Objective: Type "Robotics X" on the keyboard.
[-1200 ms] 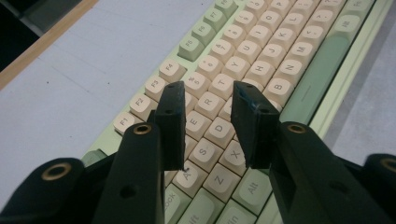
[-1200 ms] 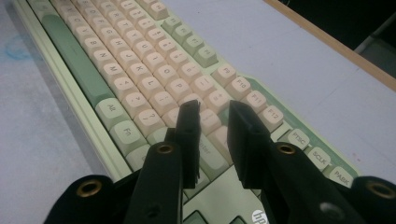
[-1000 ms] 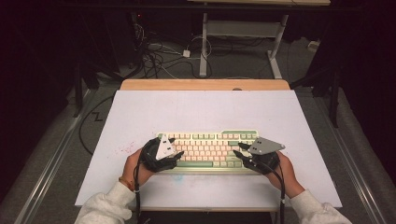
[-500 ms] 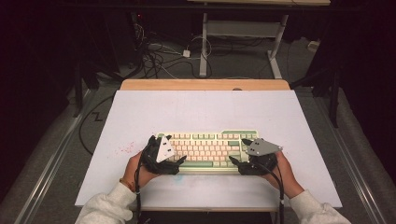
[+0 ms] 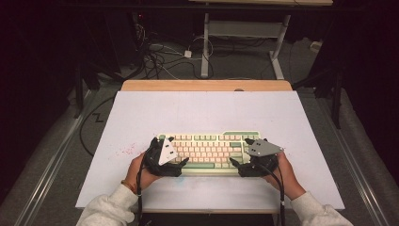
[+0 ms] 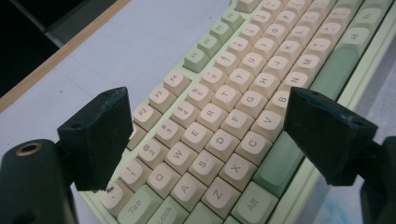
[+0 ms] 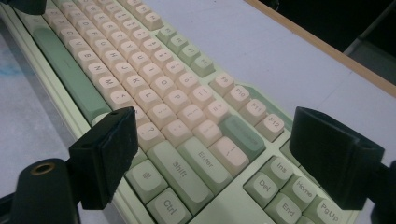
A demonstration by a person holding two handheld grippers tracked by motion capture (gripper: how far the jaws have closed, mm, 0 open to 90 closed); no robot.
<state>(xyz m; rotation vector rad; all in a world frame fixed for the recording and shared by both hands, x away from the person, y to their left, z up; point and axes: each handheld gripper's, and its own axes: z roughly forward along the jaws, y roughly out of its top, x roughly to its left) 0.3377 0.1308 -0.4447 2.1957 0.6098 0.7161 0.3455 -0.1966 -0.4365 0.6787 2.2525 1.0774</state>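
Your keyboard (image 5: pixel 209 150) sits at the white table's (image 5: pixel 207 110) 6 o'clock edge. Left gripper (image 5: pixel 175 153) at its 9 o'clock end and right gripper (image 5: pixel 241 153) at 3 o'clock have both just spread wide, jaws straddling the keys, gripping nothing.

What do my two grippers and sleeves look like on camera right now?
Both the left gripper and the right gripper are black, with blocky jaws, a grey three-cornered plate on top and a trailing black cable. Sleeves are off-white; a band circles the left wrist.
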